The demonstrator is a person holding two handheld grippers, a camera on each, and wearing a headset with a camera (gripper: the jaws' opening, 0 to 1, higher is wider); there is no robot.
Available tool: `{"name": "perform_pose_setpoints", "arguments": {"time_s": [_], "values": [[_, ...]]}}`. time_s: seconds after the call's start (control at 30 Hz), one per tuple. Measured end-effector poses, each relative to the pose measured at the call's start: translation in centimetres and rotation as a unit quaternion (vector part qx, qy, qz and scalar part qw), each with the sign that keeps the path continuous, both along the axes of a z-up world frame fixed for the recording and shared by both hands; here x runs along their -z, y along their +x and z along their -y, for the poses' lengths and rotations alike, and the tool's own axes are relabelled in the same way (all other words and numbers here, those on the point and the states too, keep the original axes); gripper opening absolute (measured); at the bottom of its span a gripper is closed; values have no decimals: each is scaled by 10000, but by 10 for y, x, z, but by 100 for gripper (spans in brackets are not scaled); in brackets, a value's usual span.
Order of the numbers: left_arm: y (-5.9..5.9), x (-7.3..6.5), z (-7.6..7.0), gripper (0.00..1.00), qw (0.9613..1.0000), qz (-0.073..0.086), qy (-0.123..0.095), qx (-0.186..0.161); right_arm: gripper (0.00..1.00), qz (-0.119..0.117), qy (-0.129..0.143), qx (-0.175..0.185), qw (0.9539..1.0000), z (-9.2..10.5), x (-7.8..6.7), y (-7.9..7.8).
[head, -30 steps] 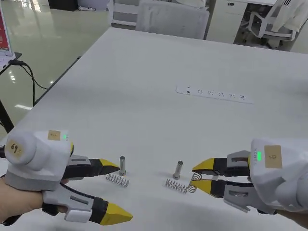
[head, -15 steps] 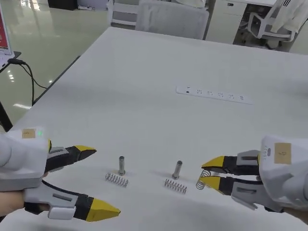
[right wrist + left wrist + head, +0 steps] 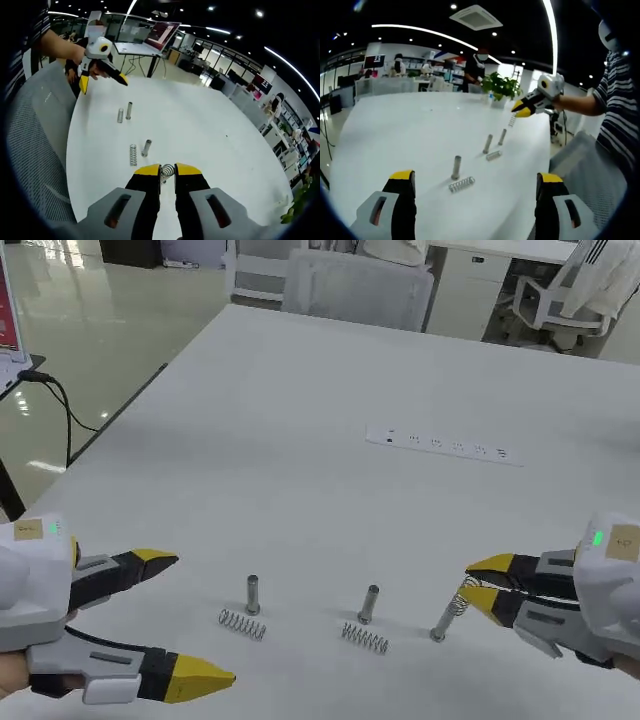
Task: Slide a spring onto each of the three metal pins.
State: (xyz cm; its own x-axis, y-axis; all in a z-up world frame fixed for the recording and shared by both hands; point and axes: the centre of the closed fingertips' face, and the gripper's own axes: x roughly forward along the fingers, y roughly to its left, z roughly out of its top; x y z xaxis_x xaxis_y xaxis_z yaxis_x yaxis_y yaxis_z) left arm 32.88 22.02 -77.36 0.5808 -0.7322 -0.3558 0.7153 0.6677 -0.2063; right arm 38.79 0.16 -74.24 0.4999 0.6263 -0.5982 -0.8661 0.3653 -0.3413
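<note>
Three short metal pins stand on the white table: the left pin (image 3: 252,594), the middle pin (image 3: 369,603) and the right pin (image 3: 441,622), which leans. One spring (image 3: 242,623) lies in front of the left pin and another spring (image 3: 364,638) in front of the middle pin. My right gripper (image 3: 487,583) is shut on a third spring (image 3: 461,597), held at the top of the leaning pin. In the right gripper view that spring (image 3: 167,170) sits between the jaws. My left gripper (image 3: 190,618) stands wide open to the left of the left pin, holding nothing.
A white power strip (image 3: 443,444) lies further back on the table (image 3: 300,390). The table's left edge drops to the floor, where a black cable (image 3: 55,390) runs. Office chairs (image 3: 355,285) stand beyond the far edge.
My right gripper lifted the third spring off the table and carried it right, up to the top of the right pin. My left gripper drew back to the left, away from the left pin.
</note>
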Motion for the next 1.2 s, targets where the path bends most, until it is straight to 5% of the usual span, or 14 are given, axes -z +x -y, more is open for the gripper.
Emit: {"name": "perform_pose_setpoints", "arguments": {"time_s": [0.27,1.2], "values": [[-1,-8,-2,98,9997,29,-200,-144,7,-135,160,266,9994,6,4,7],[-8,-1,-9,98,9994,-81,-156,-311,7,-192,119,325,9992,3,16,12]]}}
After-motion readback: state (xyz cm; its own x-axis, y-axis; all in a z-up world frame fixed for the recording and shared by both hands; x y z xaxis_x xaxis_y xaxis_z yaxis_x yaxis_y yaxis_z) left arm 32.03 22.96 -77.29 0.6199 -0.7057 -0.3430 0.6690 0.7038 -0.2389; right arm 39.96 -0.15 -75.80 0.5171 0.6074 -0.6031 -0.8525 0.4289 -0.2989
